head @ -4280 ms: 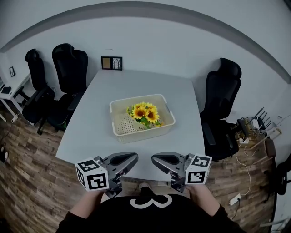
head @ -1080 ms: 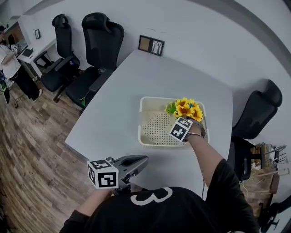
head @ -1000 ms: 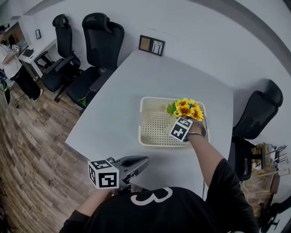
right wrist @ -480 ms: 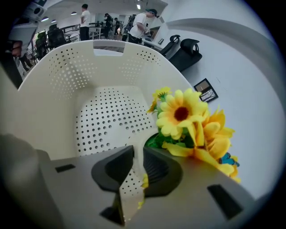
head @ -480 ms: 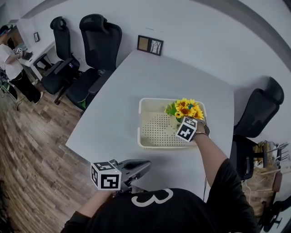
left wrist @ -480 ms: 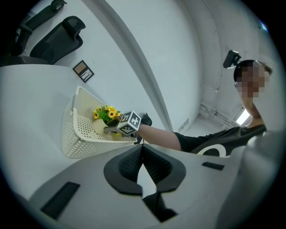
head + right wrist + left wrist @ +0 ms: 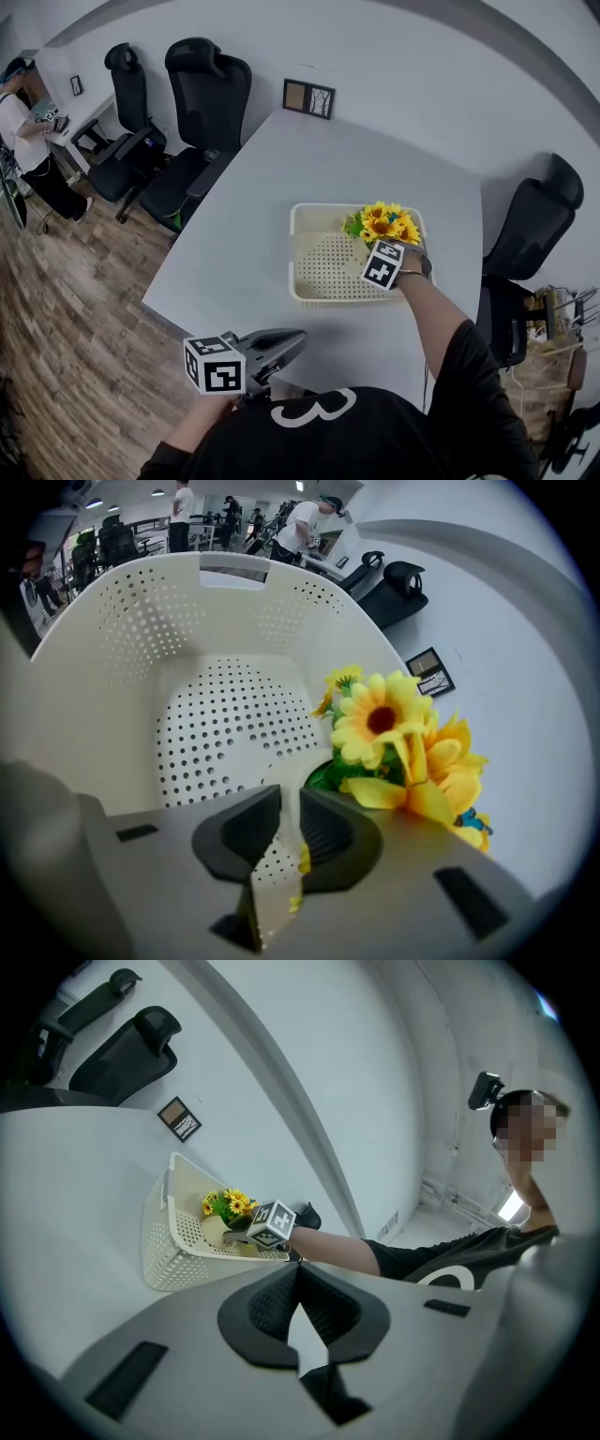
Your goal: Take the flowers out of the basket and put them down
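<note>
A bunch of yellow sunflowers (image 7: 382, 222) in a small cream pot stands in the right end of a white perforated basket (image 7: 293, 253) on the white table. My right gripper (image 7: 389, 244) reaches into the basket from the near side, right against the flowers. In the right gripper view its jaws (image 7: 291, 803) stand nearly together with a cream strip of the pot (image 7: 281, 874) pinched between them, and the blooms (image 7: 384, 724) sit just to the right. My left gripper (image 7: 298, 339) hangs shut and empty at the table's near edge, well short of the basket (image 7: 169, 1251).
The table (image 7: 281, 187) holds only the basket. A small picture frame (image 7: 308, 98) leans on the wall at its far edge. Black office chairs stand at the far left (image 7: 202, 84) and at the right (image 7: 534, 216). A person stands far left by a desk.
My right gripper went from the near table edge into the basket, and over the last second settled slightly lower against the flowers. The left gripper stayed at the near edge.
</note>
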`<action>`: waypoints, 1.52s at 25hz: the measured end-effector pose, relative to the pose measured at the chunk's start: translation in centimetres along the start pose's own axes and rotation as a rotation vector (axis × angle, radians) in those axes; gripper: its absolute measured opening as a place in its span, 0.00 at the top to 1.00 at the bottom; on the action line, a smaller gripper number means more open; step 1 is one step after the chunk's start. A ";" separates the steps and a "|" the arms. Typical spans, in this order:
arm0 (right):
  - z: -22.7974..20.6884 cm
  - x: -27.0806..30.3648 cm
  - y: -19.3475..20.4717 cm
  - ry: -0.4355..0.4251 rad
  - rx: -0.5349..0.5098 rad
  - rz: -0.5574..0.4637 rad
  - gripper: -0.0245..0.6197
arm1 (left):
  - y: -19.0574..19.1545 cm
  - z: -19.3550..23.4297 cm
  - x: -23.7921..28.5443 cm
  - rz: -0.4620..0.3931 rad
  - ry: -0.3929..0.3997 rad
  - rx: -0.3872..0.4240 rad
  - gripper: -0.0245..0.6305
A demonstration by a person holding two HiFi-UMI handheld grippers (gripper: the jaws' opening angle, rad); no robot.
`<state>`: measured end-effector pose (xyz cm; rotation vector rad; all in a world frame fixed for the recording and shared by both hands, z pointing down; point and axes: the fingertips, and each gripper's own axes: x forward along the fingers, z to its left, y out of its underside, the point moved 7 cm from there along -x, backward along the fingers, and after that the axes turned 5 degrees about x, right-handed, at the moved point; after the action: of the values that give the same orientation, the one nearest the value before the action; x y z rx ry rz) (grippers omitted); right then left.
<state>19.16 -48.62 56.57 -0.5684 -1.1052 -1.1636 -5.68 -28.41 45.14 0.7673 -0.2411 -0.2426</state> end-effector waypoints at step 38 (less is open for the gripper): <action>6.0 -17.7 -4.1 0.259 -0.093 -0.086 0.85 | 0.0 -2.8 -7.7 -0.105 -0.005 0.097 0.94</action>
<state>13.17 -37.43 42.28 -0.4298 -0.8640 -1.3284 -12.10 -24.21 42.24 0.8765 -0.2184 -0.3343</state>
